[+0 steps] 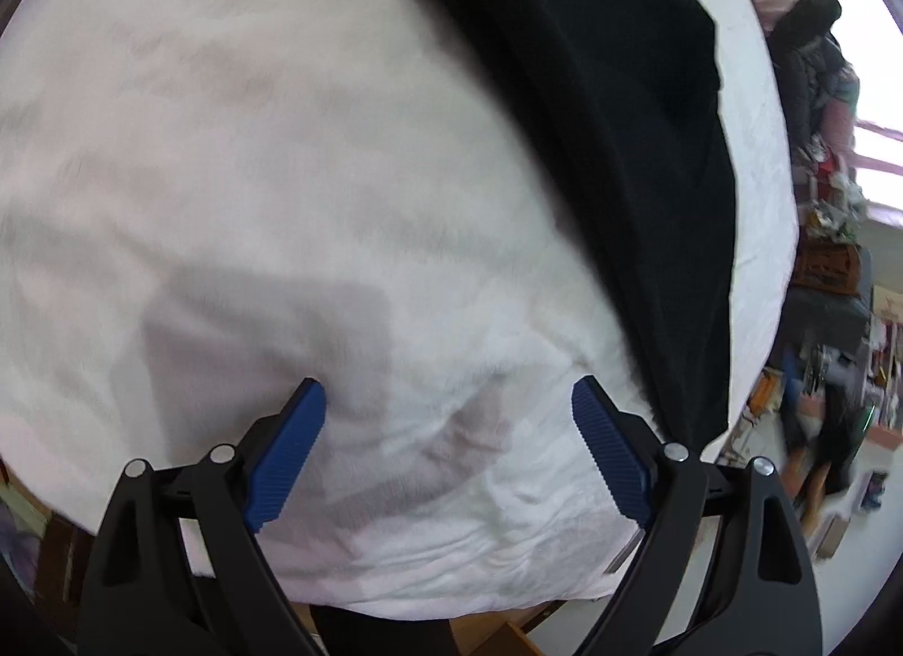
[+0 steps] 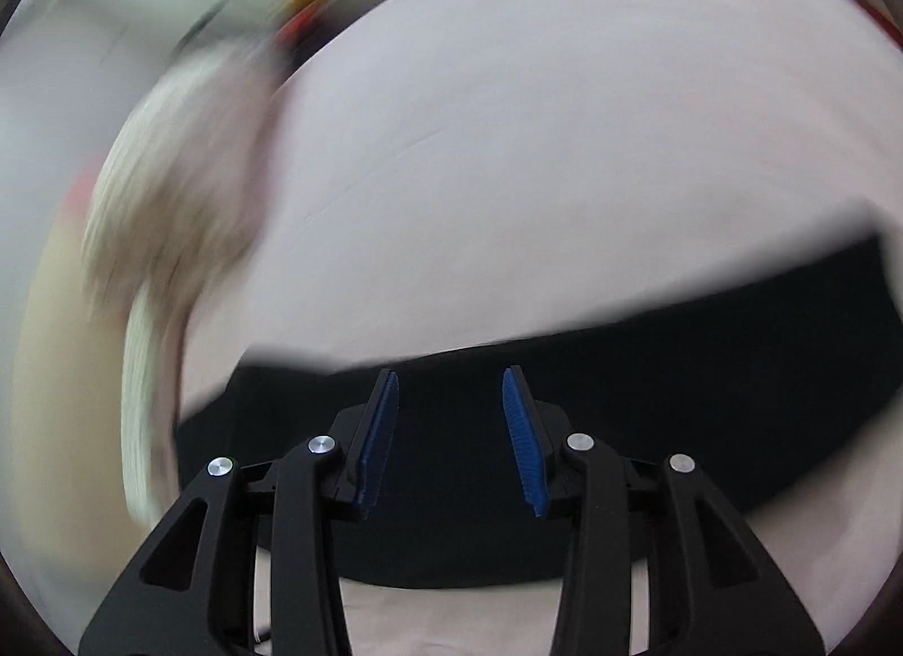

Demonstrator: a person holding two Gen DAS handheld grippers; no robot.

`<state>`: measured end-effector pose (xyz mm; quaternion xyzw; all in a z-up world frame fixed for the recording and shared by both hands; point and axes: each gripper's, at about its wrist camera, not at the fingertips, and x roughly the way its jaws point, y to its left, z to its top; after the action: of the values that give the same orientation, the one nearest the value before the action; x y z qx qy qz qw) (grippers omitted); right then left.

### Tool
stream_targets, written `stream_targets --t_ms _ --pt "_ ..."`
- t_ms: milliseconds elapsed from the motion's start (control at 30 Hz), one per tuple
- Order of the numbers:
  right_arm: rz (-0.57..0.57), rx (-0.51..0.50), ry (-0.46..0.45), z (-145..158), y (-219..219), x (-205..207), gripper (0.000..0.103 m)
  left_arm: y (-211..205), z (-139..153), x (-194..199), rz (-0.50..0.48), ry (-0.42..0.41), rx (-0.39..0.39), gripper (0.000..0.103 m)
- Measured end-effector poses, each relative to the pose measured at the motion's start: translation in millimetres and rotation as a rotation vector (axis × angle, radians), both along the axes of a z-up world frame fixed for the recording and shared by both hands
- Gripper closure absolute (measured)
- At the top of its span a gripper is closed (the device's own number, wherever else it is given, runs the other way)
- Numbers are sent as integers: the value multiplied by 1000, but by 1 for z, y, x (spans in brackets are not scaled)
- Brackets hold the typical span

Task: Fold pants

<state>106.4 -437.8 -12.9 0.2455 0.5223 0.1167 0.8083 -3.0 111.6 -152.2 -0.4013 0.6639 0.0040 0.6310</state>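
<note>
The black pants (image 1: 609,108) lie on a white bed sheet (image 1: 254,159), running from the top centre down to the right in the left wrist view. My left gripper (image 1: 448,393) is open and empty above the white sheet, just left of the pants' edge. In the right wrist view the pants (image 2: 649,396) lie as a dark band across the lower half. My right gripper (image 2: 450,374) is open and empty, hovering over the pants' upper edge. That view is blurred by motion.
A pale patterned pillow or blanket (image 2: 169,193) lies at the left of the bed in the right wrist view. The bed's right edge (image 1: 773,261) borders a cluttered room with shelves and bags (image 1: 835,283). A wooden frame (image 1: 496,628) shows below the sheet.
</note>
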Motion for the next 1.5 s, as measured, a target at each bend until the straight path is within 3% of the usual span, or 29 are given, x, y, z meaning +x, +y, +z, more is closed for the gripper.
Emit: stream_targets --t_ms 100,233,333,467,600,667,733,800,867,933,1033,1200,1233,1267,1300,1333,1400,1500 --pt "258 -60 -18 3 104 55 62 8 12 24 -91 -89 6 14" --pt "484 -156 5 -9 201 99 62 25 34 67 -191 -234 46 9" --pt "623 -250 44 -31 253 114 63 43 42 102 -216 -301 81 9" --pt "703 -358 98 -60 283 125 63 58 37 127 -236 -302 148 9" --pt "735 -356 234 -94 292 132 63 66 27 137 -266 -297 150 9" --pt "735 -370 287 -107 292 129 77 68 23 138 -281 -290 151 9" --pt "676 -351 231 -98 286 135 98 69 21 140 -283 -288 150 9" --pt "525 -249 209 -87 267 149 100 70 20 139 -270 -297 144 9" --pt "443 -209 246 -95 253 157 100 69 18 139 -255 -304 138 9" --pt "477 -205 301 -107 254 155 99 68 16 140 -252 -292 144 9" --pt "438 -102 191 -80 241 142 99 68 18 136 -258 -291 138 9" --pt "444 -8 89 -51 211 115 99 80 30 138 -204 -283 42 9" --pt "416 1 76 -48 208 115 94 80 33 136 -199 -292 35 9" --pt "349 -13 65 -45 195 117 68 80 36 134 -203 -301 35 9" --pt "288 -24 59 -46 192 124 54 79 40 134 -212 -310 36 9" --pt "234 12 45 -45 181 125 52 78 42 135 -218 -315 38 9" --pt "246 143 55 -48 175 129 57 78 48 137 -229 -346 36 9" --pt "400 208 96 -54 201 124 66 78 51 143 -223 -380 51 9"
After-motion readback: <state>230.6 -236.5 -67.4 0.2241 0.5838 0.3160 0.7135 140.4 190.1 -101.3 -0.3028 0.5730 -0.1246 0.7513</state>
